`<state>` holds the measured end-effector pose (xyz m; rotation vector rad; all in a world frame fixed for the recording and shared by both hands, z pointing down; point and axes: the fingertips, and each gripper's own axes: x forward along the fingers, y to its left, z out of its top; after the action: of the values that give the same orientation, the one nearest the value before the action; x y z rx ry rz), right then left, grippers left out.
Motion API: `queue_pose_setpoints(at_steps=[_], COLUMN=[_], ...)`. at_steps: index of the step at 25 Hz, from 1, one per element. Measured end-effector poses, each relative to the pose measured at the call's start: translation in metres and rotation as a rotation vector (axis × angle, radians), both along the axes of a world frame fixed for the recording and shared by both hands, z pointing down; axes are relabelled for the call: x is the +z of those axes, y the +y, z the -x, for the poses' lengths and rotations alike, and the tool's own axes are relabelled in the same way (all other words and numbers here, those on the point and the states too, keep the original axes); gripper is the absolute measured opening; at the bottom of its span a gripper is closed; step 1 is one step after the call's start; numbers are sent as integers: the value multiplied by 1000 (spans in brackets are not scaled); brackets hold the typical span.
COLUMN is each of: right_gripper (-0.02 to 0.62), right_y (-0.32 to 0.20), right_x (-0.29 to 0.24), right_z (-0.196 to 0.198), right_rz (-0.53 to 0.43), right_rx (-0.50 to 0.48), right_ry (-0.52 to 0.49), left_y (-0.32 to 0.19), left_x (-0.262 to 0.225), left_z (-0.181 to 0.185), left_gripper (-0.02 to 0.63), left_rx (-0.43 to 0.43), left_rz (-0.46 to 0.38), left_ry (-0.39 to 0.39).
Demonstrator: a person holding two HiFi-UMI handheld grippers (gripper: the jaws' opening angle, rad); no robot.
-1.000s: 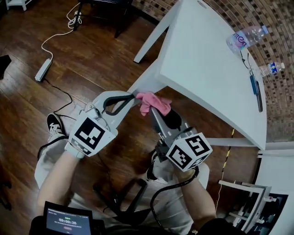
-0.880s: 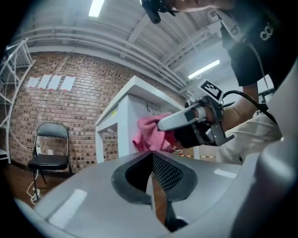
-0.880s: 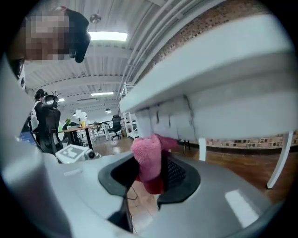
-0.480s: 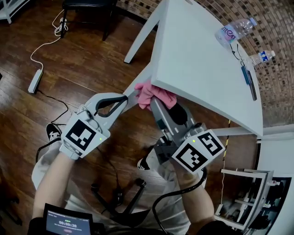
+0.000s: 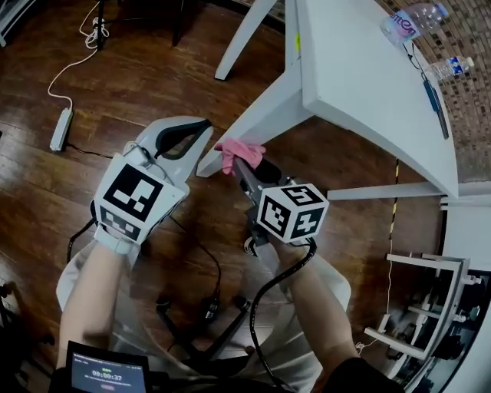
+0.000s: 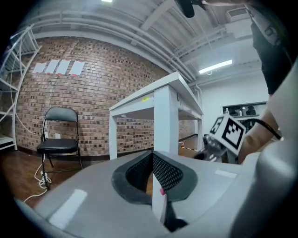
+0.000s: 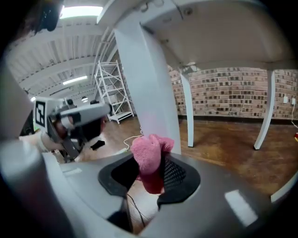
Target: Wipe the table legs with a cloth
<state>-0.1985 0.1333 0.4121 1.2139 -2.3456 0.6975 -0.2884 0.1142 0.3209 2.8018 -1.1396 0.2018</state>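
Note:
A white table (image 5: 360, 84) stands on a wooden floor, its near leg (image 5: 257, 124) slanting down toward me. My right gripper (image 5: 234, 163) is shut on a pink cloth (image 5: 236, 153), and the cloth sits against the lower part of that leg (image 7: 144, 88). In the right gripper view the pink cloth (image 7: 150, 160) bulges out between the jaws, right in front of the white leg. My left gripper (image 5: 201, 130) is shut with nothing in it, just left of the leg; its closed jaws point at the leg (image 6: 166, 118).
Two plastic bottles (image 5: 406, 19) and a dark pen-like item (image 5: 432, 98) lie on the tabletop's far side. A power strip (image 5: 60, 127) and white cable lie on the floor at left. A black folding chair (image 6: 58, 139) stands by the brick wall. Metal shelving (image 5: 418, 307) is at right.
My right gripper has carried the pink cloth down the leg from just under the tabletop to its lower part. The left gripper shifted a little, staying beside the leg.

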Motion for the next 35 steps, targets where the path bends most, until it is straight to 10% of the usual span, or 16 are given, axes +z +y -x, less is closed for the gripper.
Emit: queue_pose_setpoints(at_steps=[13,24,35], right_gripper=[115,119,117], right_y=[0,5,8], right_x=[208,376,456], right_z=[7,-7,7], right_rz=[326,461,562], right_rx=[75,233,834], right_ry=[47,210,-101], left_y=[-31,-24,-6], left_x=[18,70,102], left_z=[56,102,143], left_gripper=[2,2,2], left_rx=[-113,-130,-110], left_rz=[173,305,375], left_ry=[23,-123,-206])
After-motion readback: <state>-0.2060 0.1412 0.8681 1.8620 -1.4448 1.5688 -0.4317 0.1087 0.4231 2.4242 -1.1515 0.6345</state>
